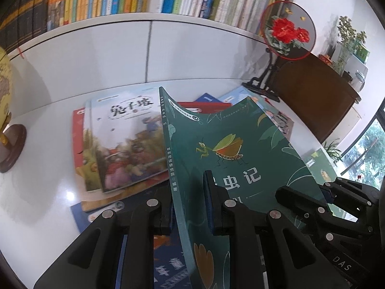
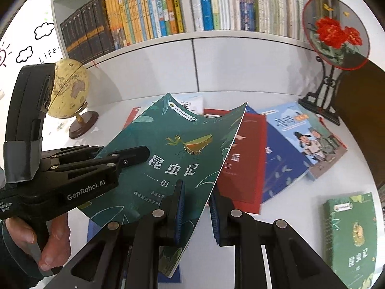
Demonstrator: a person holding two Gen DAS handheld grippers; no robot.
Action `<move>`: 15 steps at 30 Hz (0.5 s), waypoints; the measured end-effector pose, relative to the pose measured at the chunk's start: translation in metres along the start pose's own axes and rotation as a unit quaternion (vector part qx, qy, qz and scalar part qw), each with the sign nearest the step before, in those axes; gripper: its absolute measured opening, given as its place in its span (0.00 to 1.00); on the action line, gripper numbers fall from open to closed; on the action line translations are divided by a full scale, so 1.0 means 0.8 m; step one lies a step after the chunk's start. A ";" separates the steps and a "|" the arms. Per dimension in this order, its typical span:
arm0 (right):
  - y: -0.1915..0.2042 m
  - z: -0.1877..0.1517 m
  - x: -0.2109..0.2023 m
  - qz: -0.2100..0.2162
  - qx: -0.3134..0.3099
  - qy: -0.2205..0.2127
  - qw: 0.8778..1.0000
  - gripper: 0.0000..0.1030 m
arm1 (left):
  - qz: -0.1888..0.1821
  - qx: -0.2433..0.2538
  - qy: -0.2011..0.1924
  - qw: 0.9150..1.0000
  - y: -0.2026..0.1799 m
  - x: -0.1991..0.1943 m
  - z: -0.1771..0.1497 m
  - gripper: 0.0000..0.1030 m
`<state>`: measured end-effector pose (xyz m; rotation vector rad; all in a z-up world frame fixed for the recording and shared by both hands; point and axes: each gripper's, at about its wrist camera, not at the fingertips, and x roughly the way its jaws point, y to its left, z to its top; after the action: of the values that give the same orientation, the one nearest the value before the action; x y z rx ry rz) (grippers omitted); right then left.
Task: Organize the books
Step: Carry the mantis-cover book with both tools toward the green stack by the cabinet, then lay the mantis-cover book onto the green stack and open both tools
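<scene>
Above the white counter (image 2: 288, 216), a green insect book (image 2: 182, 149) is held tilted by both grippers: the left gripper (image 1: 190, 207) is clamped on its spine side, the right gripper (image 2: 196, 213) on its open edge, over scattered books (image 2: 276, 154) below the bookshelf (image 2: 192, 33).

White glossy tabletop (image 2: 288, 216) with a soft ceiling-light glare spot on it. Behind it a white cabinet front (image 1: 149, 53) with a vertical seam, topped by a white shelf (image 2: 216, 35). Left wall white with black cloud doodles (image 2: 43, 30) and partial lettering. Cream globe (image 2: 69, 89) on a dark wooden base at table's left. Round red-framed flower screen (image 2: 336, 33) on a black stand at right. Dark brown wooden sideboard (image 1: 317, 96) beyond, carrying potted plants (image 1: 349, 33). Window (image 1: 365, 149) at far right, daylight, green trees outside.
</scene>
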<state>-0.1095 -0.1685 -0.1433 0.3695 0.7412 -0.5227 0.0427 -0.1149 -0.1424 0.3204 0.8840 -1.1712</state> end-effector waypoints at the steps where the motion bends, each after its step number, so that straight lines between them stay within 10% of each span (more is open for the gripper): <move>1: -0.004 -0.001 -0.004 -0.001 0.001 -0.001 1.000 0.19 | -0.002 0.001 0.000 1.000 -0.007 0.000 0.000 0.15; 15: -0.094 -0.029 -0.082 -0.030 0.012 -0.017 0.999 0.19 | -0.026 0.024 -0.014 0.999 -0.122 0.000 -0.001 0.15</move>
<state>-0.2052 -0.1974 -0.1223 0.3612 0.7159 -0.5925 -0.0446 -0.1522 -0.1218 0.3209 0.8451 -1.2444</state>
